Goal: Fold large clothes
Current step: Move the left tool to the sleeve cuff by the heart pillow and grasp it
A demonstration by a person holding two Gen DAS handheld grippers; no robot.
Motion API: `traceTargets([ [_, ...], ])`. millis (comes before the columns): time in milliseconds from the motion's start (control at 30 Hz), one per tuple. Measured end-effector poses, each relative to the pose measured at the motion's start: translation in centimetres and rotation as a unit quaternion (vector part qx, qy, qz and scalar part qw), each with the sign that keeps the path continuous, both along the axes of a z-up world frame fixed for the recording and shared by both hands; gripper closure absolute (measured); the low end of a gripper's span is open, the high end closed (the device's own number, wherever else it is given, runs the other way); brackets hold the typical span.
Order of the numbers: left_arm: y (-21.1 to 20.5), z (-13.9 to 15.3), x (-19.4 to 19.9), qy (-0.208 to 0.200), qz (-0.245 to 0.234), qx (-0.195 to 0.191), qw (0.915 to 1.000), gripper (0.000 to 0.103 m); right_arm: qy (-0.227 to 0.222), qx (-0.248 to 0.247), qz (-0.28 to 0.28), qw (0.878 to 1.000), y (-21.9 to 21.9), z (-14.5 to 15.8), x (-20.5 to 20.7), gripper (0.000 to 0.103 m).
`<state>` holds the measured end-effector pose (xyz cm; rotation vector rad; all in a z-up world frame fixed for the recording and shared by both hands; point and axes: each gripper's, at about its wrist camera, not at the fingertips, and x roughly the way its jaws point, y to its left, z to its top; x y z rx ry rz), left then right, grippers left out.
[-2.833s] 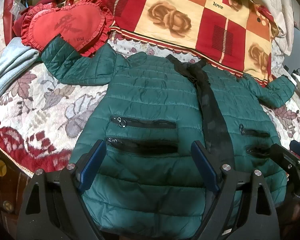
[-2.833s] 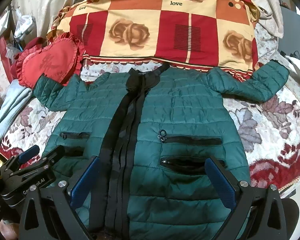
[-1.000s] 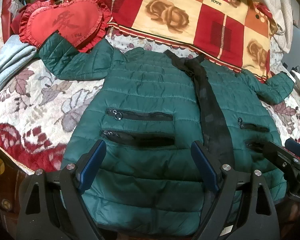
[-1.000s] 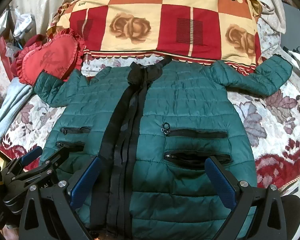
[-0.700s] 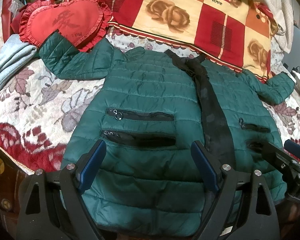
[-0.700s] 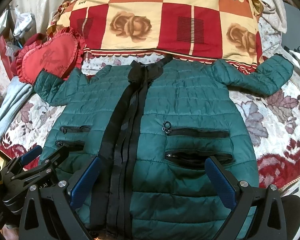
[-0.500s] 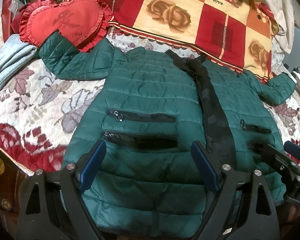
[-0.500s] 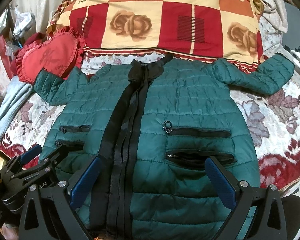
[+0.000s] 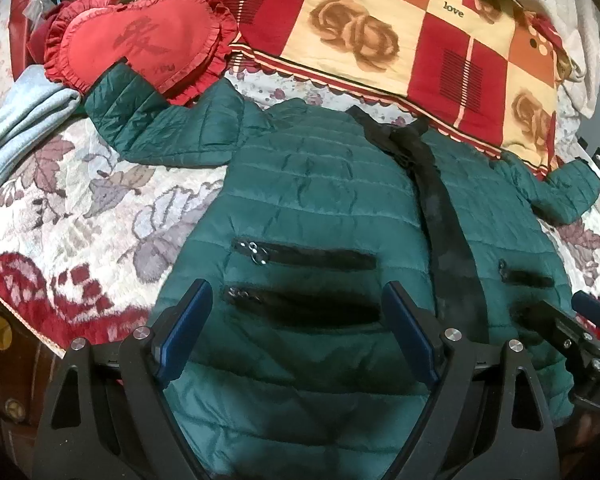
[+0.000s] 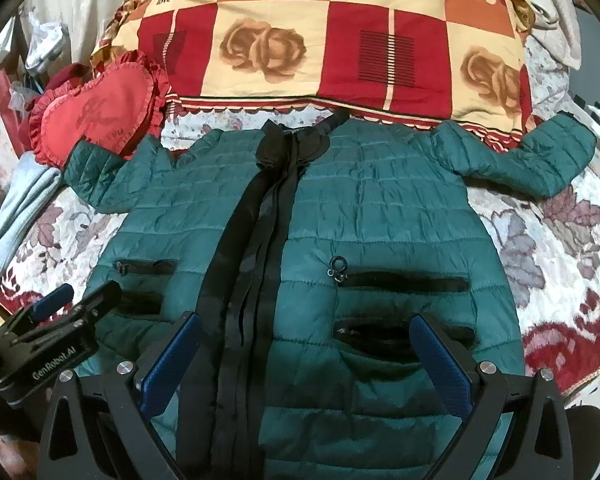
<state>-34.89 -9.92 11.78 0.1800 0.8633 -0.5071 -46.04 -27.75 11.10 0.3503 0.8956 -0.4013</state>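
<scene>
From the left wrist, the left tongs [image 9: 296,332] hover spread wide over the green jacket [image 9: 324,200], which lies flat, front up, on the bed [image 9: 80,216]. From the right wrist, the right tongs [image 10: 306,364] hover equally spread above the hem, straddling its lower right pocket [image 10: 384,336], holding nothing.

A bed fills most of both views, covered with a cream bedspread [image 9: 80,208] that has grey leaf patterns and a dark red border. At the top lies a checked quilt [image 10: 324,48] in red, orange and yellow with brown roses and the word "love". In the upper left sits a red heart-shaped cushion [image 9: 140,44] with a ruffled edge. A folded light blue cloth [image 9: 16,120] lies at the left edge. The dark wooden bed frame [image 9: 4,368] shows at lower left.
</scene>
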Motion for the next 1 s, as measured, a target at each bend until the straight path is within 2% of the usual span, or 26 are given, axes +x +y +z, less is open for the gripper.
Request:
traceTargets([
  [267, 0.6, 0.4, 3.2, 0.004, 0.023, 0.004, 0.9997, 0.016, 0.003, -0.002, 0.014, 1.0, -0.9, 0.0, 2.2, 0.0],
  [467, 1.8, 0.8, 7.2, 0.005, 0.056, 0.006, 0.9984, 0.016, -0.008, 0.003, 0.031, 0.999, -1.0, 0.4, 4.1, 0.0],
  [667, 3.8, 1.1, 12.9, 0.004, 0.104, 0.013, 0.9945, 0.016, -0.009, 0.012, 0.043, 0.999, -1.0, 0.3, 5.9, 0.0],
  [867, 6.8, 1.1, 19.4, 0.012, 0.154, 0.002, 0.9881, 0.016, 0.002, 0.03, 0.051, 0.998, -0.9, -0.6, 6.8, 0.0],
  [1000, 8.6, 1.1, 24.1, -0.003, 0.179, 0.001, 0.9839, 0.016, 0.011, 0.04, 0.053, 0.998, -1.2, -1.5, 7.2, 0.0],
])
